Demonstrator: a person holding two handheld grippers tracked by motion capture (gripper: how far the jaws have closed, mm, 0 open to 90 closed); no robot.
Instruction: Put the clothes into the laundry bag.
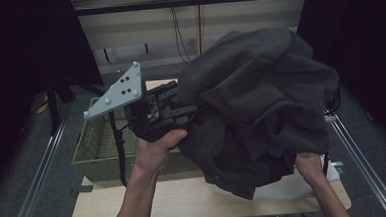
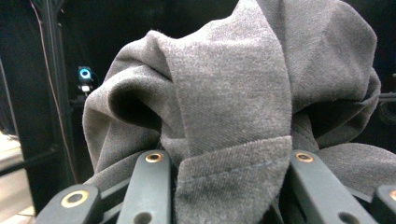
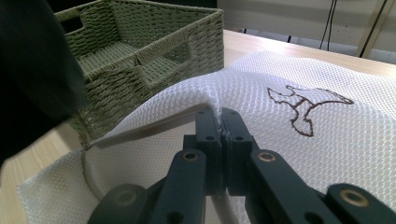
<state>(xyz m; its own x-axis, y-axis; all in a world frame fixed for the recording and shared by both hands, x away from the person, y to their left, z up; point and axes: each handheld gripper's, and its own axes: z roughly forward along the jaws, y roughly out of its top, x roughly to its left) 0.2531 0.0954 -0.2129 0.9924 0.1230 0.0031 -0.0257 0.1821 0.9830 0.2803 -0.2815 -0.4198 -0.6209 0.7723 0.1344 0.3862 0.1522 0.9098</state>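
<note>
- My left gripper point(image 1: 181, 106) is up above the worktop point(image 1: 151, 203), its jaws clamped on a folded band of the dark grey garment point(image 1: 261, 110); in the left gripper view the hemmed strip of cloth point(image 2: 233, 172) sits squeezed between the two black jaws.
- The garment hangs bunched in a big heap over the right half of the worktop, its lower folds draping down toward my right hand point(image 1: 311, 165).
- My right gripper point(image 3: 219, 135) has its jaws pressed together on a pinched ridge of the white mesh laundry bag point(image 3: 299, 84); the bag lies on the worktop, with a brown outline emblem point(image 3: 303, 107) on its top face.
- A thin white cord or rim point(image 3: 93, 172) curves along the bag's near edge.
- The green woven basket point(image 3: 140, 51) stands just beside the bag, divided into compartments; from above it sits on the left side of the worktop point(image 1: 98, 148), behind my left forearm.
</note>
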